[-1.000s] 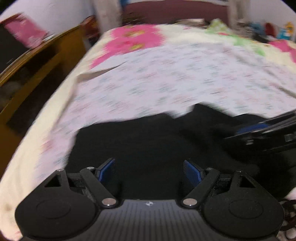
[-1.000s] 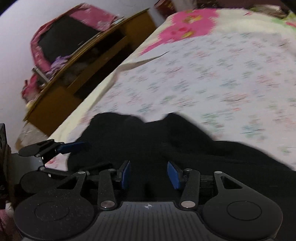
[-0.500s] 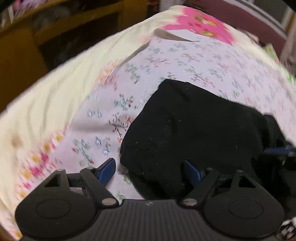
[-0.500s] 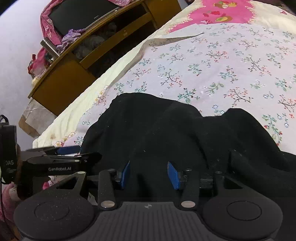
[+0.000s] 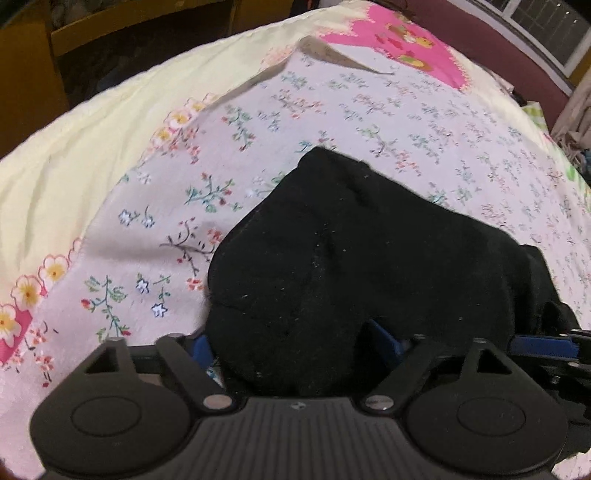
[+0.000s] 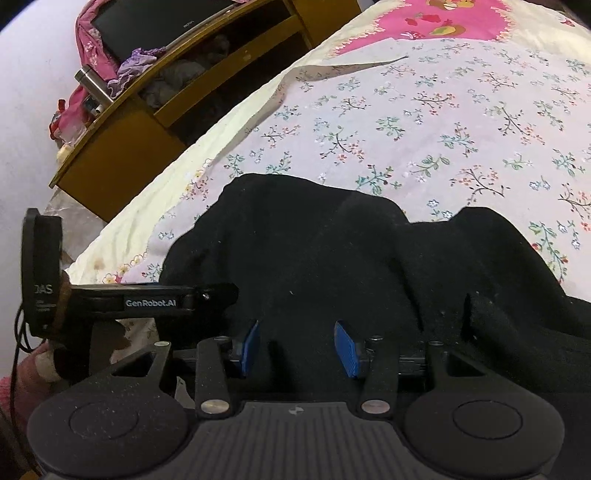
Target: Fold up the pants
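Black pants (image 5: pixel 369 258) lie bunched on a floral bedsheet (image 5: pixel 332 96). My left gripper (image 5: pixel 291 343) is at their near left corner. Its jaws are closing with a thick fold of the fabric bulging between them, and the blue pads (image 5: pixel 386 341) do not clearly press on it. In the right wrist view the pants (image 6: pixel 332 258) fill the foreground. My right gripper (image 6: pixel 297 347) sits over them, half closed with dark cloth bunched between its pads. The left gripper (image 6: pixel 221 293) shows side-on at the left, and the right gripper (image 5: pixel 543 345) shows at the right edge of the left wrist view.
The bedsheet (image 6: pixel 443 110) stretches far beyond the pants, with a pink panel (image 5: pixel 413 44) at its far end. A wooden cabinet (image 6: pixel 122 147) runs along the bed's left side, bearing a dark screen (image 6: pixel 155 22) and a metal flask (image 6: pixel 94 83). A hand (image 6: pixel 37 365) holds the left gripper.
The left gripper swung down to the pants' left corner while rolling, and its jaws narrowed around the fabric. The right gripper shifted a little at first, then held still with the same opening.
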The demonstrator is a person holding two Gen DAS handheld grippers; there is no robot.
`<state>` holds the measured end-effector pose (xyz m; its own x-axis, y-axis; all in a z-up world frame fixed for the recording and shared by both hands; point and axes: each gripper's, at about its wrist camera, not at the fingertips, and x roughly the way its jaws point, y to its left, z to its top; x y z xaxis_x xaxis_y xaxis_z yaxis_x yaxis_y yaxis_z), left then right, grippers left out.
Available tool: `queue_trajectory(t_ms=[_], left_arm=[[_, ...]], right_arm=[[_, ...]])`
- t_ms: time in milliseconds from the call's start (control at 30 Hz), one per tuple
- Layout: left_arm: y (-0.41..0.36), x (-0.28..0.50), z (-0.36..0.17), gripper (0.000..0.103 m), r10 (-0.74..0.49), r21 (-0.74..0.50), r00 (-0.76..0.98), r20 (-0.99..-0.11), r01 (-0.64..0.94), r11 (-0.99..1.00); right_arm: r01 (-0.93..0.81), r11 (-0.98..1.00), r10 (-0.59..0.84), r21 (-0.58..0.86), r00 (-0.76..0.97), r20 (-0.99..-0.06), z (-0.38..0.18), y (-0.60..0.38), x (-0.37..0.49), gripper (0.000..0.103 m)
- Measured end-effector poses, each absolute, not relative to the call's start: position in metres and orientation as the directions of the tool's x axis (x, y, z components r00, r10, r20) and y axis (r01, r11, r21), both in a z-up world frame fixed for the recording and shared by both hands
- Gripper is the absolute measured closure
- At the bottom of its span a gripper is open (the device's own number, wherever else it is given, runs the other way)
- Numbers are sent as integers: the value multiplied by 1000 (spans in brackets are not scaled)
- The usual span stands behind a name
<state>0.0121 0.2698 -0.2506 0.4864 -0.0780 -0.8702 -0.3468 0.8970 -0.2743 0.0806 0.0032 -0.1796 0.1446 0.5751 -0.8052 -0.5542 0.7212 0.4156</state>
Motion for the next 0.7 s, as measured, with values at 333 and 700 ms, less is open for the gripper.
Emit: queue_trajectory(t_ms=[333,700], left_arm=[[253,1,-226,46,-93,-255,545,-833,-230,939],[287,-18,-262,22,-140,-400,547,-825,-392,828]], right_arm=[[-543,730,578,416,165,-799,-177,-7,83,68],[-554,727,561,406,138,-816,-181,3,88,68]])
